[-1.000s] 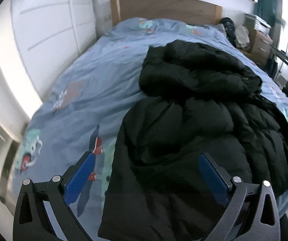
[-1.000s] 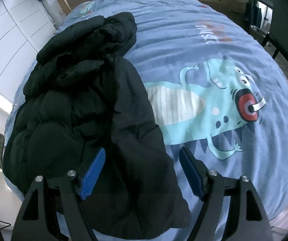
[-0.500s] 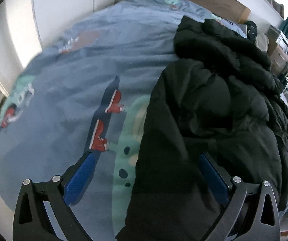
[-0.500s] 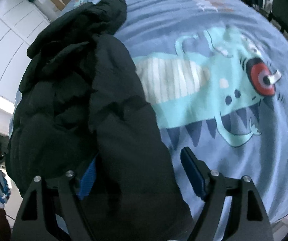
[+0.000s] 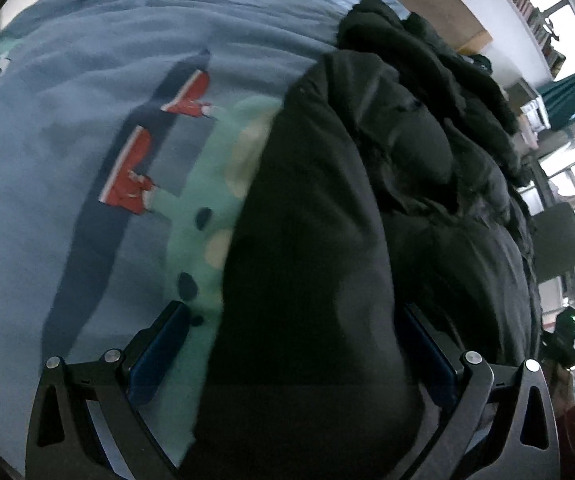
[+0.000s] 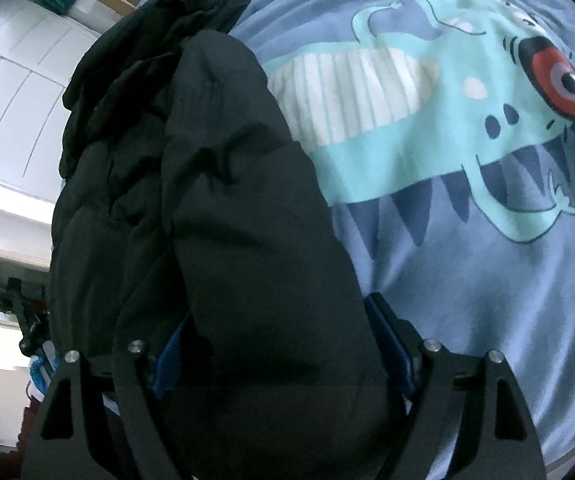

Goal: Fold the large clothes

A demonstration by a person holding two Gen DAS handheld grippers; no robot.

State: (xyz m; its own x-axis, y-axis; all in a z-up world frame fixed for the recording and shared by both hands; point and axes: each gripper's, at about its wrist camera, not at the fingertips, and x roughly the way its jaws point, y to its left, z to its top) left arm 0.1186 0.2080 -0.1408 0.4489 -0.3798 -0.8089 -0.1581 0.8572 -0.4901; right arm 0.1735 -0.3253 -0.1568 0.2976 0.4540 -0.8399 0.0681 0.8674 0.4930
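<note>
No text, label, brand, number or sign could be read in either view. The duvet (image 6: 467, 280) carried only cartoon pictures: a teal monster at 2 o'clock in the right wrist view, and red sneakers at 10 o'clock in the left wrist view, neither with any letters. The books (image 5: 527, 12) on the shelf at 1 o'clock were too small and blurred to read.

Black puffer jacket (image 6: 215, 200) on dinosaur-print duvet (image 6: 467, 280), right gripper (image 6: 283, 344) jaws apart, apparently straddling its hem
</note>
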